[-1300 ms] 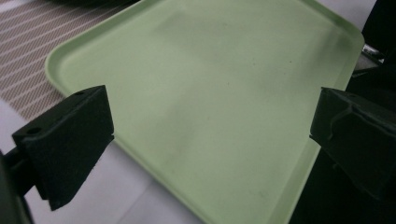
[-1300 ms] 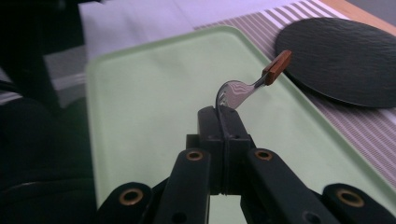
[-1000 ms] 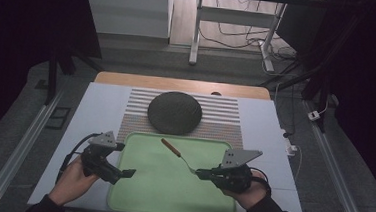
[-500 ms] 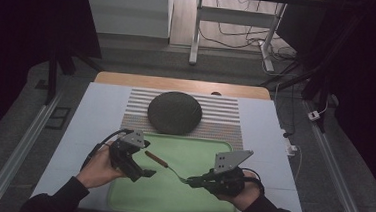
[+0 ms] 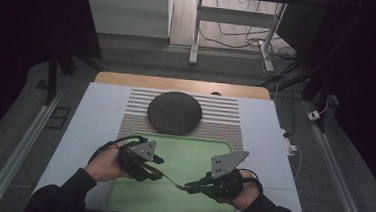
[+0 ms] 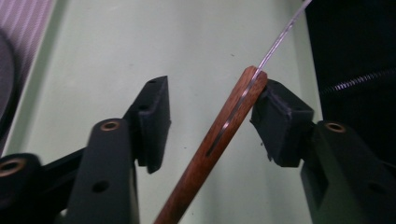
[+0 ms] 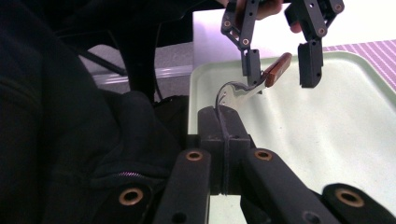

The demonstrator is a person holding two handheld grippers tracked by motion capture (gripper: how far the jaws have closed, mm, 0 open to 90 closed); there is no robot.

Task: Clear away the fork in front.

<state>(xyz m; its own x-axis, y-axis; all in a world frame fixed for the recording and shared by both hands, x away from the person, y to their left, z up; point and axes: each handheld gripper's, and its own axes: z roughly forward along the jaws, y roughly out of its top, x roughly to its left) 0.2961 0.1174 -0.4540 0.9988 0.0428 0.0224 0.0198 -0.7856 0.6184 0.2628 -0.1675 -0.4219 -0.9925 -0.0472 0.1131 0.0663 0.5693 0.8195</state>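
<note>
A wooden-handled spatula [image 5: 163, 174] hangs above the green tray [image 5: 193, 151], stretched between two hand-held grippers and clear of the tray floor. The right gripper [image 5: 190, 188] is clamped tight on the thin metal blade [image 7: 232, 94], its jaws pressed together with the steel pinched between them, and the blade bows upward from that grip. A second ago the spatula lay slanted across the middle of the tray with the left gripper [image 5: 157, 173] well apart from it at the tray's left edge, jaws spread wide. That gripper has since crossed over the tray to the wooden handle [image 6: 219, 140], and its jaws have just been closing, with the handle now between them. In the left gripper view the handle leans against one pad [image 6: 280, 119] while the other pad [image 6: 154, 116] stands apart from the wood, so the grasp is not yet made.

Judging from this, a two-handed hold or a hand-over is being set up: once the left jaws meet on the handle, the right could let go of the blade. Beyond the tray, a dark round plate [image 5: 174, 112] rests on a striped mat [image 5: 220, 119] on the pale table [image 5: 95, 114], untouched and probably the tool's destination.
</note>
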